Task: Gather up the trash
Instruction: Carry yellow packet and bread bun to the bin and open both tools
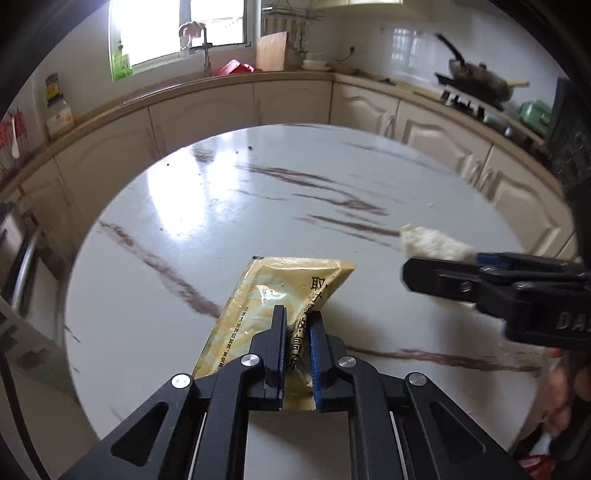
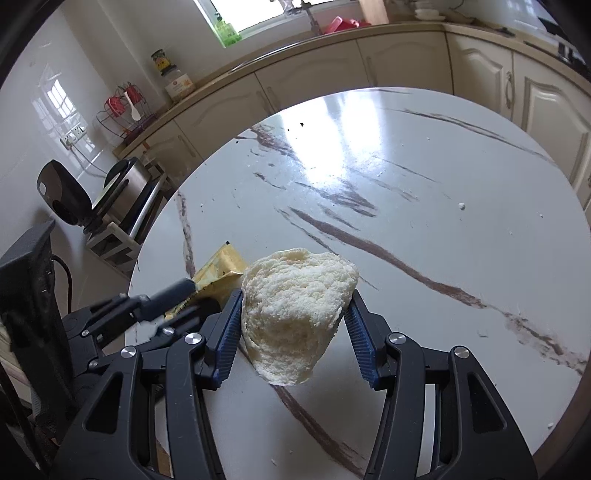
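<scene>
1. Left gripper (image 1: 297,325): pinched nearly closed on the gold sachet (image 1: 280,295), held just over the marble table (image 1: 221,229). Thin, slick foil; could slide free if tilted or shaken.
2. Right gripper (image 2: 293,317): half wide, clamped on the white bread lump (image 2: 295,314), clear of the tabletop. Soft and crumbly; could shed crumbs or tear under a tighter squeeze.
3. No bin or other trash container visible; drop-off place cannot be told.

– What sort of place?
– A home kitchen; cream cabinets (image 1: 295,99) under a curved counter; a sink tap (image 1: 205,55) by the window (image 1: 177,29); a pan (image 1: 480,79) on the stove.
</scene>
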Motion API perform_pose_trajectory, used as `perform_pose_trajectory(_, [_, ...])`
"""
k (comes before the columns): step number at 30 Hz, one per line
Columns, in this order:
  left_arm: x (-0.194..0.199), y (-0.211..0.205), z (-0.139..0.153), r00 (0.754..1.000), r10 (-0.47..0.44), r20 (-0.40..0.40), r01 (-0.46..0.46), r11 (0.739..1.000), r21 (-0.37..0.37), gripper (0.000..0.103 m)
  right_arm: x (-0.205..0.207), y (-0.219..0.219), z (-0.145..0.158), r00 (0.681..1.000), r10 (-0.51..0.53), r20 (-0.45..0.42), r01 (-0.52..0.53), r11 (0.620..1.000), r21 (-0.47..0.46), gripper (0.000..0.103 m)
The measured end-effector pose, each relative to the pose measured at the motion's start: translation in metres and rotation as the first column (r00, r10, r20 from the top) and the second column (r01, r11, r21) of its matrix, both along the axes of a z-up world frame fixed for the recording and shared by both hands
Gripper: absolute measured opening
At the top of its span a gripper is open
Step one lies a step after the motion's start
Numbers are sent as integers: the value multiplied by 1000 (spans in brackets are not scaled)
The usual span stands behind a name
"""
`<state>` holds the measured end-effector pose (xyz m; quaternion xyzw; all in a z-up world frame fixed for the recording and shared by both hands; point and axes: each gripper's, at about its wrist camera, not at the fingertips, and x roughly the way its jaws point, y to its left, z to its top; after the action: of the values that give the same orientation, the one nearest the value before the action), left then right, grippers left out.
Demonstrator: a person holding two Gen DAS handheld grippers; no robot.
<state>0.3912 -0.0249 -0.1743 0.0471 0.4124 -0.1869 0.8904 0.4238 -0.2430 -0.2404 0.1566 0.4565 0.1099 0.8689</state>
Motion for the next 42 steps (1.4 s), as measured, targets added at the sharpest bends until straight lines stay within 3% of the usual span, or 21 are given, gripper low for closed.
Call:
perform_pose_trajectory(4, [-6,23,-2,999,-19,-40,12,987,-162,5,-3,7,3,1000,11,6,-11,1000,3,51])
perform_pose_trajectory(7, [-14,39,6,999,-24,-39,14,971,-238,4,-8,12,6,1000,20,9,-20,1000,7,51])
perform_pose_trajectory(16, [-50,92,20,1000,29,-7,-30,933,-360,3,-29,52,37,994,88,66,-89,996,0,51])
perform_pose_trajectory(24, [-139,199,8,984,180,-5,-165,889,-427,3,-51,149,54,954,283,99,-286,958,18,51])
perform_pose_trajectory(27, [-164,240,-8,964,262,-35,-252,870,-424,3,-57,200,49,923,373,92,-377,926,22,51])
perform_pose_trajectory(33, [-208,325,-69,896,413,-164,-443,799,-406,3,-67,293,19,858,513,42,-513,858,3,51])
perform_pose_trajectory(37, [-230,366,-123,835,474,-280,-549,749,-370,3,-72,348,-22,811,585,-32,-585,810,-42,51])
perform_pose_trajectory(42, [-225,386,-178,768,497,-404,-632,689,-354,3,-72,387,-83,770,619,-153,-635,767,-94,51])
